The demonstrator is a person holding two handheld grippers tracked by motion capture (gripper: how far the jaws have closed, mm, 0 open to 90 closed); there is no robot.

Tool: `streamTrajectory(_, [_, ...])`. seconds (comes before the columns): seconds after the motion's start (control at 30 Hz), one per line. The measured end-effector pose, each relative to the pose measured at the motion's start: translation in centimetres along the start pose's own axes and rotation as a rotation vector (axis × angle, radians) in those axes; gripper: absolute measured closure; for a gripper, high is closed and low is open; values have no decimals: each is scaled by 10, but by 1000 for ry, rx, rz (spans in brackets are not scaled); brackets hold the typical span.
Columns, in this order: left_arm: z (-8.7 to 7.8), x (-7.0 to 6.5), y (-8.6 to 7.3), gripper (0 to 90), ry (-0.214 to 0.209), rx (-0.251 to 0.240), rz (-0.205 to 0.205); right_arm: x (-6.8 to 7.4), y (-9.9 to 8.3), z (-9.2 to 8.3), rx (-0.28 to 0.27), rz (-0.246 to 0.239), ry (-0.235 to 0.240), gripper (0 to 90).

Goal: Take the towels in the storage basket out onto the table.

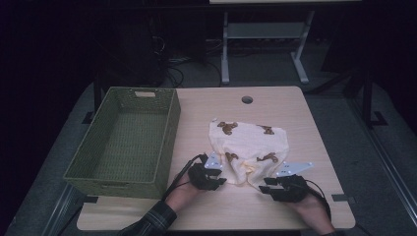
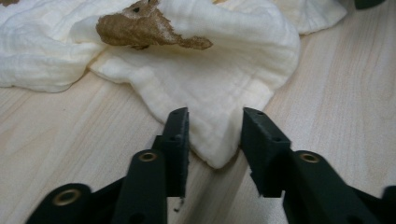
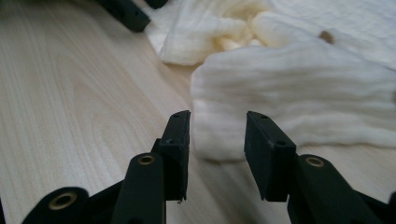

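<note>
A cream cloth (image 1: 248, 142) with brown animal prints lies crumpled on the wooden table (image 1: 290, 103), right of centre. My left gripper (image 1: 222, 180) sits at the cloth's near left corner, my right gripper (image 1: 263, 186) at its near right edge. In the left gripper view the jaws (image 2: 215, 122) stand apart on either side of a pointed corner of the cloth (image 2: 205, 79), with the pads not pressing on it. The right gripper view has its jaws (image 3: 217, 123) apart too, with a folded edge of the cloth (image 3: 299, 88) reaching between the tips, untouched.
A green woven basket (image 1: 168, 140) with nothing in it stands on the table's left side, close to my left hand. A round cable hole (image 1: 247, 100) lies near the far edge. Dark floor, cables and a white table frame (image 1: 225, 54) lie beyond.
</note>
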State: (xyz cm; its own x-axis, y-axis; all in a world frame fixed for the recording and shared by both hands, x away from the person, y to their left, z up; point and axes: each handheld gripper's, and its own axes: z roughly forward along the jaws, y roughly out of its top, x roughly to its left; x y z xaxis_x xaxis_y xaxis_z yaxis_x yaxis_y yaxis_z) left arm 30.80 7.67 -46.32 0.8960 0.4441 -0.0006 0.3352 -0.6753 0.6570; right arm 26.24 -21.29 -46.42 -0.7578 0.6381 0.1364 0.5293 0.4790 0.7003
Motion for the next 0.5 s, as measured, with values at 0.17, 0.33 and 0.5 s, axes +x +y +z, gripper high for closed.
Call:
streamTrajectory(0.17, [-1, 0, 1, 803, 2, 16, 0, 6, 1, 7, 22, -50, -40, 739])
streamTrajectory(0.33, [-1, 2, 2, 845, -5, 25, -34, 4, -1, 6, 18, -58, -64, 857])
streamTrajectory(0.5, [-4, 6, 2, 848, -18, 12, -68, -2, -3, 0, 14, -47, -63, 865])
